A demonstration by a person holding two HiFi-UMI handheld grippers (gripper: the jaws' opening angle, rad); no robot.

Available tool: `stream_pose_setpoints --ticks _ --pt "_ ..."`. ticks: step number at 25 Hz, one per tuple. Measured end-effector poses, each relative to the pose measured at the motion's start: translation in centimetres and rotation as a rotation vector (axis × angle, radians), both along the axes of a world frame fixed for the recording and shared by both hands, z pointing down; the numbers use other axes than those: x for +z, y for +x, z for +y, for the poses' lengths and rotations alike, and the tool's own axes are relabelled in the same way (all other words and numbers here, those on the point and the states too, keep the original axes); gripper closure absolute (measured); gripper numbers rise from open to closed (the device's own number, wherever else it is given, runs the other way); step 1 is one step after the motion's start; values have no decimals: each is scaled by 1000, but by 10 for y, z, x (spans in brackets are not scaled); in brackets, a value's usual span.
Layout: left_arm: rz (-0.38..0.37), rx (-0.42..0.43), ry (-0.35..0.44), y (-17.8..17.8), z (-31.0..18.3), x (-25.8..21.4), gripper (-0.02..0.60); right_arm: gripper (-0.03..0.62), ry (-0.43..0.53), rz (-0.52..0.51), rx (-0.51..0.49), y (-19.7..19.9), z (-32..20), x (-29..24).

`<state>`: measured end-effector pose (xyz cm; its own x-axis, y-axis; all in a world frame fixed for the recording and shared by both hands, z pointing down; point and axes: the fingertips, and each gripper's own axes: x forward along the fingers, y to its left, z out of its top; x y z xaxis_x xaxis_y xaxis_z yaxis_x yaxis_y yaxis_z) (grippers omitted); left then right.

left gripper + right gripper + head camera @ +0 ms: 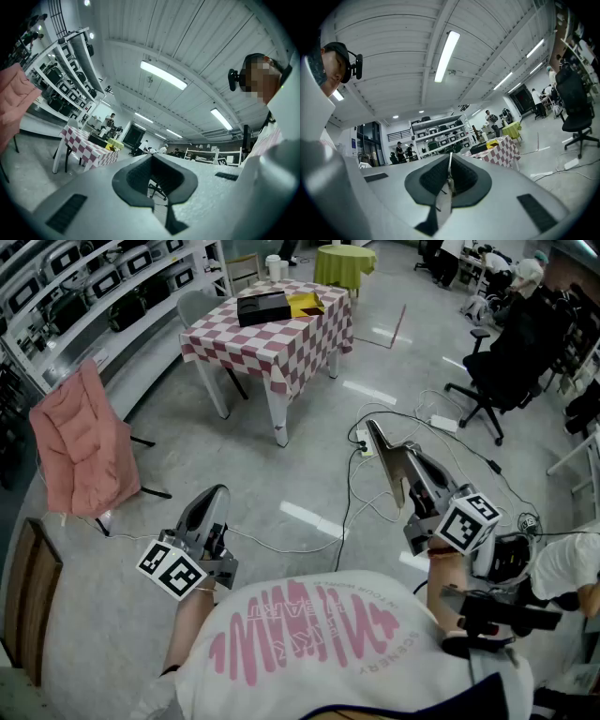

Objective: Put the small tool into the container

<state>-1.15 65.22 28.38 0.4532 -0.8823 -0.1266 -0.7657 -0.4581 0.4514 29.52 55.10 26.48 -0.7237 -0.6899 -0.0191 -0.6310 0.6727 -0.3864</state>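
I stand on a grey floor with both grippers held close to my body. My left gripper (pixel 214 493) (pixel 152 180) points forward, its jaws together with nothing between them. My right gripper (pixel 373 427) (pixel 450 176) is raised a little higher, shut, and I see nothing held in it. Far ahead stands a table with a red-and-white checked cloth (pixel 281 343) (pixel 86 145) (pixel 499 152). On it lie a black box-like container (pixel 263 307) and a yellow thing (pixel 305 304). I cannot make out a small tool in any view.
A pink jacket (pixel 82 442) hangs over a chair at the left. Cables (pixel 352 493) and a power strip (pixel 364 442) lie on the floor ahead. A black office chair (pixel 502 371) stands at the right, shelves (pixel 84 287) line the left wall, and a green-covered table (pixel 344 263) is further back.
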Motion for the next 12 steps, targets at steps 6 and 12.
stream_pose_setpoints --ticks 6,12 --pt "-9 -12 9 3 -3 -2 574 583 1 -9 -2 6 -7 -1" --pt "-20 -6 -8 7 -5 4 574 583 -19 -29 6 14 -10 8"
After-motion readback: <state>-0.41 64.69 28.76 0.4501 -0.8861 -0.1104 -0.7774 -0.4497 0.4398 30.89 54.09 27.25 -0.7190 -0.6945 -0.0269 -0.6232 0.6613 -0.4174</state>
